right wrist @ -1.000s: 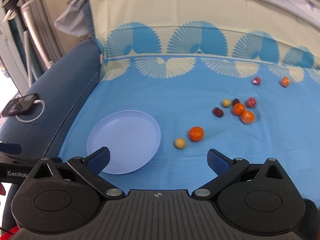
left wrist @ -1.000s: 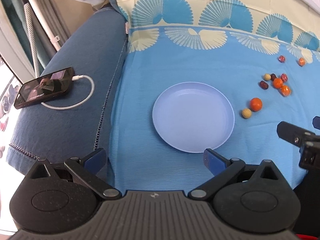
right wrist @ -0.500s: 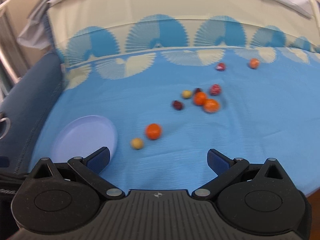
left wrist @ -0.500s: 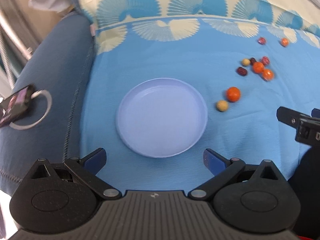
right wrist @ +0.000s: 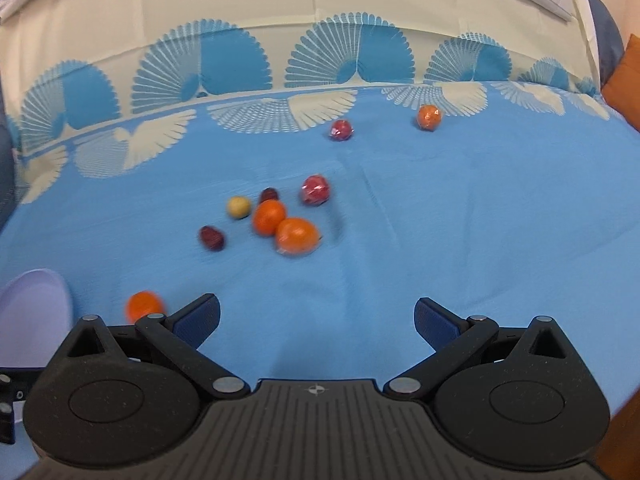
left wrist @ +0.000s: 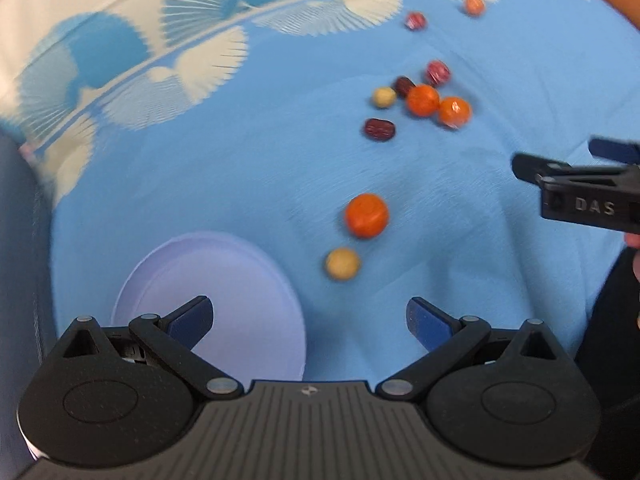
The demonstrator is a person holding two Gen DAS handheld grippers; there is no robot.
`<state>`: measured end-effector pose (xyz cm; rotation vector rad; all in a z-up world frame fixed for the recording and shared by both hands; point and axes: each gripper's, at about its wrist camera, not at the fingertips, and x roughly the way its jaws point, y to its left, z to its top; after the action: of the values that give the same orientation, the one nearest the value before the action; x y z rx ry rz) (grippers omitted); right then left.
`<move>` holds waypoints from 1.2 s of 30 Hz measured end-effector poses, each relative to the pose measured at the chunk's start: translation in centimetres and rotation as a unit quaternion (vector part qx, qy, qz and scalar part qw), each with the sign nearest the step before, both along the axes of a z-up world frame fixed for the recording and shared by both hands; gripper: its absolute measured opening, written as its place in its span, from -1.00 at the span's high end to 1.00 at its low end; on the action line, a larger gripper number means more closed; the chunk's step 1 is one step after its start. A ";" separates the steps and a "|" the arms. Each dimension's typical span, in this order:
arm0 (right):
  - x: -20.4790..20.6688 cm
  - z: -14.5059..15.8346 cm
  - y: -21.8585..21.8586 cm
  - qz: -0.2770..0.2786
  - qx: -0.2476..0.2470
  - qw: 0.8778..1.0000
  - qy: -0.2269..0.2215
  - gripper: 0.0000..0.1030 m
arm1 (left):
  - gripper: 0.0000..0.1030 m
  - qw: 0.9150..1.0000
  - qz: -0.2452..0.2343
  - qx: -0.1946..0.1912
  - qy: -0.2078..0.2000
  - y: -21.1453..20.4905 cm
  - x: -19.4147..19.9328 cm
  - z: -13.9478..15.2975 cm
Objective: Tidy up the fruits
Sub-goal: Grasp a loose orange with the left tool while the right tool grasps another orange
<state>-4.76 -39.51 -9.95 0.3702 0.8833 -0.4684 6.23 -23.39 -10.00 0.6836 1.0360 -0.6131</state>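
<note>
Small fruits lie scattered on a blue cloth. An orange fruit (left wrist: 366, 216) and a pale yellow ball (left wrist: 342, 264) lie just beyond the lilac plate (left wrist: 248, 280). My left gripper (left wrist: 308, 318) hovers open over the plate's right rim, empty. Farther off sits a cluster: two orange fruits (right wrist: 270, 217) (right wrist: 298, 236), a yellow ball (right wrist: 239, 207), dark red dates (right wrist: 211, 238) and a wrapped red fruit (right wrist: 315, 189). My right gripper (right wrist: 316, 316) is open and empty, short of that cluster. In the left wrist view the right gripper's fingers (left wrist: 576, 192) show at the right edge.
A red fruit (right wrist: 342, 130) and an orange one (right wrist: 429, 117) lie far back near the cloth's fan-patterned border (right wrist: 256, 112). A dark blue sofa arm (left wrist: 20, 240) runs along the left. A person's hand and dark sleeve (left wrist: 624, 300) are at the right.
Both grippers have swung right and forward toward the fruits. The plate has slid to the lower left of both views and the phone has left the left wrist view. Both stay open.
</note>
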 end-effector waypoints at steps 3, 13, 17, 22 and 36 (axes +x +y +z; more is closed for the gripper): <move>2.2 -2.4 -1.5 0.007 -0.008 1.000 0.002 -0.99 | -0.99 1.000 -0.019 0.004 0.012 -2.9 2.0 -1.7; 9.3 -8.2 -3.1 0.087 -0.052 0.994 0.040 -0.97 | -0.51 0.998 -0.027 0.029 0.056 -7.5 6.2 -7.1; 9.0 -8.4 -3.3 0.099 -0.044 0.994 -0.005 0.12 | 0.23 0.996 -0.024 0.011 0.090 -8.0 6.8 -7.8; 7.6 -7.3 -3.9 0.061 -0.054 0.997 -0.006 0.19 | 0.24 0.997 0.002 -0.023 0.079 -7.7 6.6 -5.8; -1.4 3.8 -3.2 0.021 -0.060 0.995 -0.079 0.19 | 0.23 0.989 0.112 -0.086 0.034 3.5 1.7 6.1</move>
<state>-6.14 -42.68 -6.15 0.2743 0.7048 -0.4439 7.95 -19.87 -3.94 0.3920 1.0916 -0.5250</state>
